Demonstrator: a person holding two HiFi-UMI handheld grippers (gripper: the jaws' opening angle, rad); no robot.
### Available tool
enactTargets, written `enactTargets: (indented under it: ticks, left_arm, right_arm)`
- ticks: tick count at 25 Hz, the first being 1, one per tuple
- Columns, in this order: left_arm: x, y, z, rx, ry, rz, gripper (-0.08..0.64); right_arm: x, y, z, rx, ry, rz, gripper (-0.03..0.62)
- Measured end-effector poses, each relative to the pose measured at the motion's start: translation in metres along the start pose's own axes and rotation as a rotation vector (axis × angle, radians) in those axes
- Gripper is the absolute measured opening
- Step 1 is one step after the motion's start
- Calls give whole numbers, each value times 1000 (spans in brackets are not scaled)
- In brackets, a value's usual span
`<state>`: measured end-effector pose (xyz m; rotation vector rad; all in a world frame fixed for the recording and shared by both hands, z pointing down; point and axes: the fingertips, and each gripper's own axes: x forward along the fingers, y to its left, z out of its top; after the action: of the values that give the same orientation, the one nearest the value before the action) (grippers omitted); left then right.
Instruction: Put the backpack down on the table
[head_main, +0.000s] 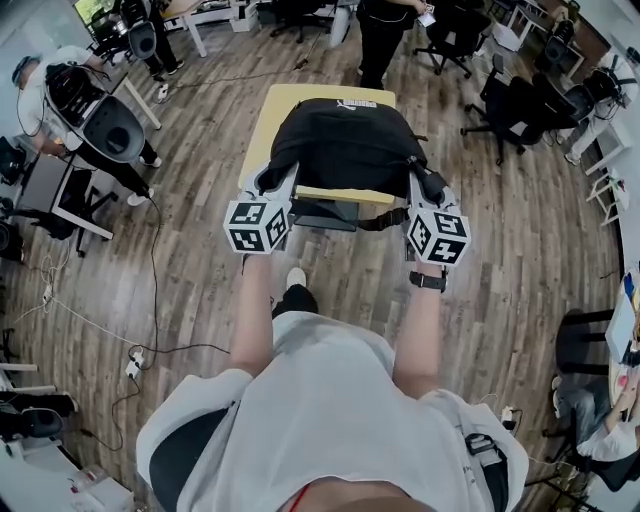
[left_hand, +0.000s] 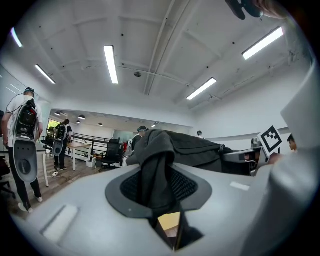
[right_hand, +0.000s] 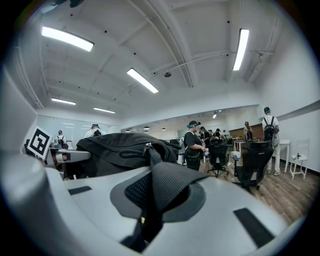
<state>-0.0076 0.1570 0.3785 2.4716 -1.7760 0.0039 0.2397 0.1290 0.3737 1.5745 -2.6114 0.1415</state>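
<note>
A black backpack (head_main: 345, 148) hangs between my two grippers above a small yellow table (head_main: 270, 110) and covers most of its top. My left gripper (head_main: 275, 183) is shut on a black fabric strap (left_hand: 155, 175) at the bag's left side. My right gripper (head_main: 417, 185) is shut on a padded strap (right_hand: 165, 187) at its right side. In both gripper views the bag's bulk rises just beyond the jaws, as the backpack (left_hand: 195, 152) on the left and the backpack (right_hand: 120, 147) on the right. Whether the bag's bottom touches the table is hidden.
Black office chairs (head_main: 520, 105) stand to the right of the table. A person (head_main: 380, 30) stands just behind it. Another person (head_main: 60, 100) with gear stands at the far left by a white desk (head_main: 50, 195). Cables (head_main: 150, 330) lie on the wooden floor.
</note>
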Motion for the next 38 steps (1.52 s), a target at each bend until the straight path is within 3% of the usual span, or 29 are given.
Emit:
enactTargets:
  ticks: [6,17,38]
  left_arm:
    - [46,29,-10,-20,12,6,106]
    - [152,107,18,-47,-24,5,107]
    - [269,211,2,-73,39,-84,107]
  right_arm:
    - [53,-12,-3,-14,30,-23,32]
    - [177,-24,34,-50,47,-65,32]
    - [325,-22,20,-49,150,-159,32]
